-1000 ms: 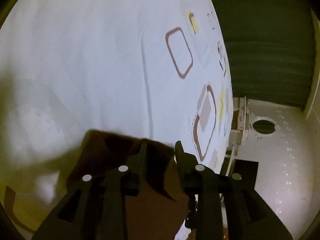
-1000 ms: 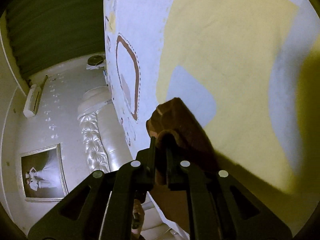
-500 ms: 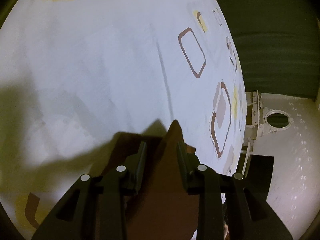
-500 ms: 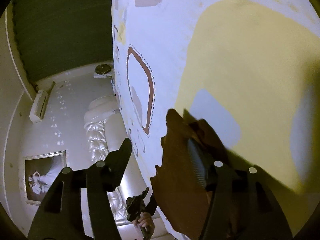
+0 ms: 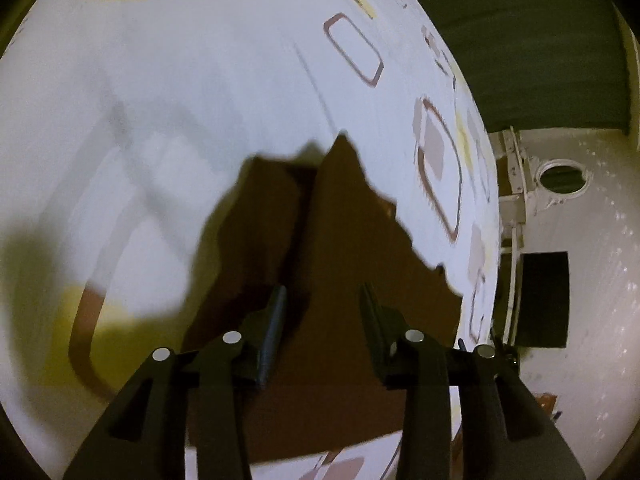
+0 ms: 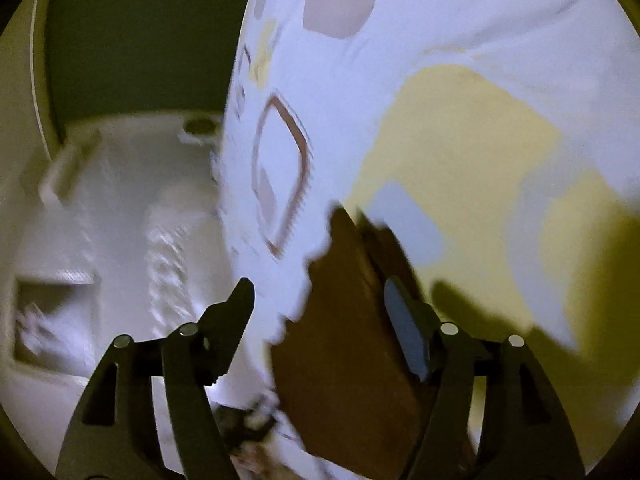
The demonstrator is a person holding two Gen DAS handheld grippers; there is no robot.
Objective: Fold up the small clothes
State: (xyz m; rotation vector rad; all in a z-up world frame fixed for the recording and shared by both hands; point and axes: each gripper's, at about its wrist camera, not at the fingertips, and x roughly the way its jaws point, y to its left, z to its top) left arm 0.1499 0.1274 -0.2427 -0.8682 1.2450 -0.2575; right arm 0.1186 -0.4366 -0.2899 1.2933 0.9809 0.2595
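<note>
A small brown garment (image 5: 340,248) lies on a white bedsheet (image 5: 180,80) with brown and yellow square patterns. In the left wrist view its pointed corner reaches away from me. My left gripper (image 5: 322,296) is open just above the garment, fingers apart on either side of a fold. In the right wrist view the same brown garment (image 6: 352,320) lies near the bed's edge. My right gripper (image 6: 320,292) is wide open over it and holds nothing.
The bed's edge (image 5: 490,240) runs down the right of the left wrist view, with a white wall (image 5: 592,280) and dark green curtain (image 5: 540,40) beyond. In the right wrist view a white tufted headboard (image 6: 160,248) lies left of the bed.
Both grippers have opened and let go of the brown garment, which now lies on the sheet. Both have drawn back a little; the right view is blurred by motion.
</note>
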